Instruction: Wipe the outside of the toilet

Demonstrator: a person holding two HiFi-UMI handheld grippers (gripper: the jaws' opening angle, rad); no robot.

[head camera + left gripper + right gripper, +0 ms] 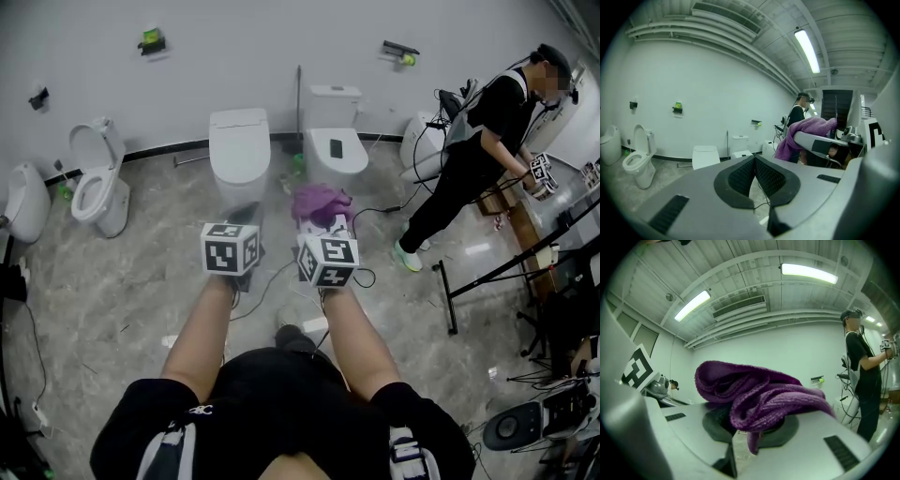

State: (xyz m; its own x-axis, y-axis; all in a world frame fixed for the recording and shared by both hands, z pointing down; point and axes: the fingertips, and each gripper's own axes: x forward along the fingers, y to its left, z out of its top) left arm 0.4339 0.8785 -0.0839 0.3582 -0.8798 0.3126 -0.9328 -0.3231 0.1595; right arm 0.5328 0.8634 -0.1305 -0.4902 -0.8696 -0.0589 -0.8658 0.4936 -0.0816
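A white toilet with a closed lid (239, 148) stands at the far wall ahead of me, and shows small in the left gripper view (705, 156). My left gripper (246, 216) (753, 163) is held in the air in front of it, its black pads (740, 177) pressed together with nothing between them. My right gripper (319, 220) (752, 427) is beside it, shut on a bunched purple cloth (319, 201) (754, 397). The cloth drapes over the jaws and hides the pads; it also shows in the left gripper view (808, 132).
A second toilet with a tank (335, 141) stands right of the first, and an open-lid toilet (98, 183) at the left. A person in black (483, 141) stands at the right near a black stand (497, 272). Cables (370, 211) lie on the marble floor.
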